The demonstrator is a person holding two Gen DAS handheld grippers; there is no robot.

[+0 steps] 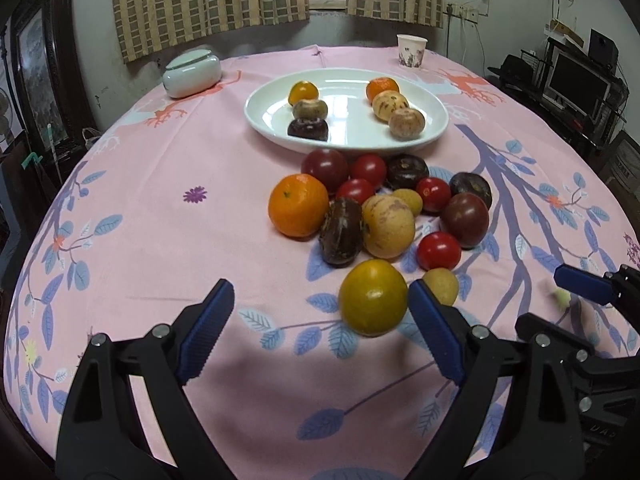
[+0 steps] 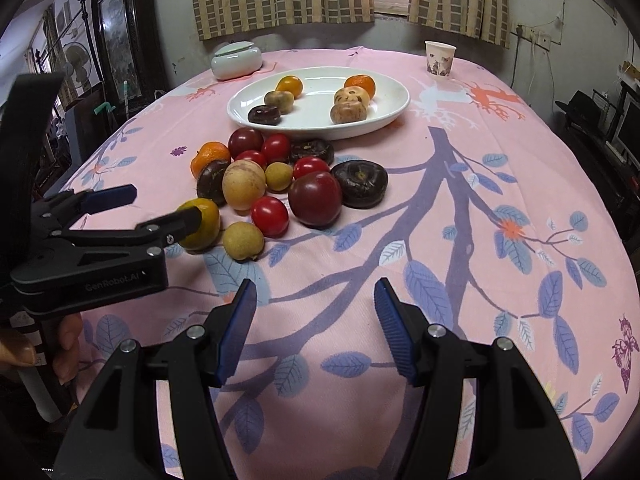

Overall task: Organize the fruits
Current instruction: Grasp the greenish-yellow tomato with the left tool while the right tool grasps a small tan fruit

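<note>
Clearance remains between my spread left tongs and the yellow-orange tomato against their right pad, while my right tongs hover part-open, empty, farther right.

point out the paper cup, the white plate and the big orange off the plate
paper cup [image 1: 411, 51], left wrist view, front wall
white plate [image 1: 352, 104], left wrist view, bare centre
big orange [image 1: 298, 205], left wrist view, middle of peel

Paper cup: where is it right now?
The paper cup stands at the table's far right edge, beyond the white plate, below the curtains in both wrist views.
</note>
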